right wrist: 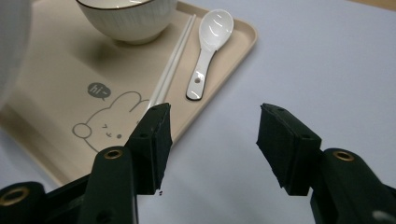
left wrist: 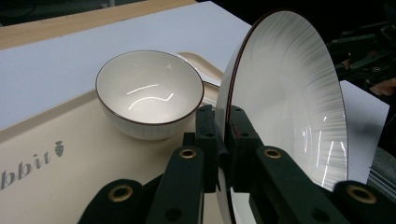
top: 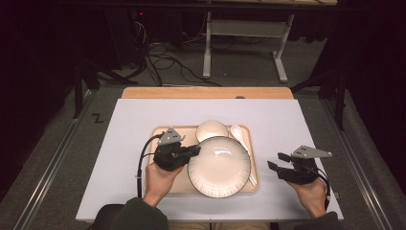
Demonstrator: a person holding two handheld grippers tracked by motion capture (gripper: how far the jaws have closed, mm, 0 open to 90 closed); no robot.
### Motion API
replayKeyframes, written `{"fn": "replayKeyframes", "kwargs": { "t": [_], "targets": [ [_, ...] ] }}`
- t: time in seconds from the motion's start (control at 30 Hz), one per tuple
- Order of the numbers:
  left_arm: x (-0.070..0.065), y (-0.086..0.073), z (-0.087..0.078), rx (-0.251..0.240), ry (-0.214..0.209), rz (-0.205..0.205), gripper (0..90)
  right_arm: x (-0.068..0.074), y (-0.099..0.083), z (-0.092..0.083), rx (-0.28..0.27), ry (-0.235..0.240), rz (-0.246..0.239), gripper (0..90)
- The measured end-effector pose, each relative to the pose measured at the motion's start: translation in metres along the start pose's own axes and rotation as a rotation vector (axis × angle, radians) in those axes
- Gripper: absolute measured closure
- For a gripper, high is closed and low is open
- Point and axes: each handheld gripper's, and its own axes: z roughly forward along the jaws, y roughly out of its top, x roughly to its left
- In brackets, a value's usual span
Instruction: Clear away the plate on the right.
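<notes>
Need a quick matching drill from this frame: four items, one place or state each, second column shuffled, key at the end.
Column 1
1. plate
2. bowl
3. spoon
4. right gripper

Column 2
A. open, over the white mat beside the tray
B. clamped by its rim in the left gripper
C. lying next to the chopsticks
D. upright at the far part of the tray

Pairs: 1-B, 2-D, 3-C, 4-A
</notes>
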Motion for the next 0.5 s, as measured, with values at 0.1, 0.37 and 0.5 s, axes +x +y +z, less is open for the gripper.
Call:
{"fn": "replayKeyframes", "kwargs": {
  "t": [0.1,0.37,0.5],
  "targets": [
    [0.001,0.001,-0.003,-0.010,0.007,-0.009,85.5,-0.005,-0.002,0.004,0.010,-0.015,0.012,44.3],
    [0.006,0.005,-0.014,-0.023,0.023,-0.014,85.4,-0.012,-0.003,0.017,0.052,-0.043,0.006,44.4],
    [0.010,0.009,-0.019,-0.038,0.033,-0.038,85.5,-0.011,-0.002,0.021,0.074,-0.042,-0.006,45.2]
  ]
}}
